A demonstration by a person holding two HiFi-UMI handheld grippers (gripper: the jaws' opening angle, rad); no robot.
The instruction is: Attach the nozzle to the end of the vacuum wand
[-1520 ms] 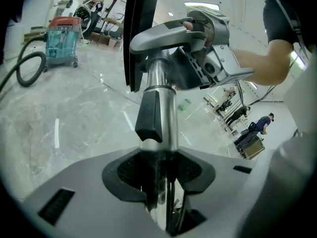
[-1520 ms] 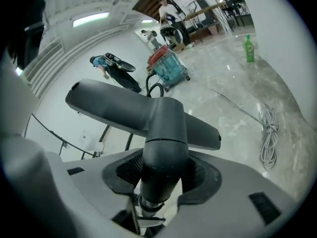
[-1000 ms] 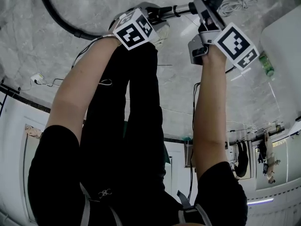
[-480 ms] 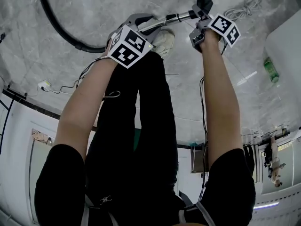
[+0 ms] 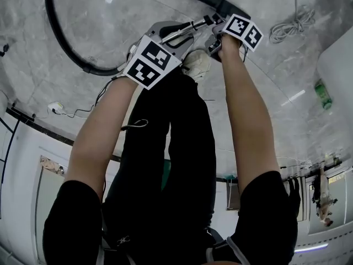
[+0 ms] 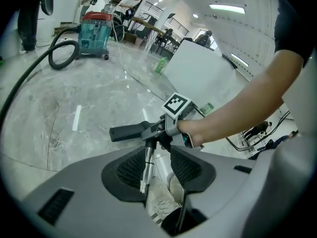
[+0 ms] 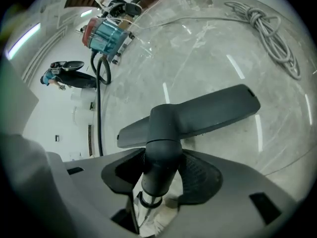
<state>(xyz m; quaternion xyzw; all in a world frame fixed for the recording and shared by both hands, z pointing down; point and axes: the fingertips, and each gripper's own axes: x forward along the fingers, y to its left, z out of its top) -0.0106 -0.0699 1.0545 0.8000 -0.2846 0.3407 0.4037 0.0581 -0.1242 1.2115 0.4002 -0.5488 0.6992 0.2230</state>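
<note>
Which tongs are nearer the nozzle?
Right. The right tongs, just opening slightly, clasp the nozzle by its neck; the left tongs sit farther back, around the wand.

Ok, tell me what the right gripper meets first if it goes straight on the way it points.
The nozzle: its neck sits between the right gripper's jaws, which have just opened a little, and its crosswise head lies right ahead. Beyond it, probably the marble floor.
</note>
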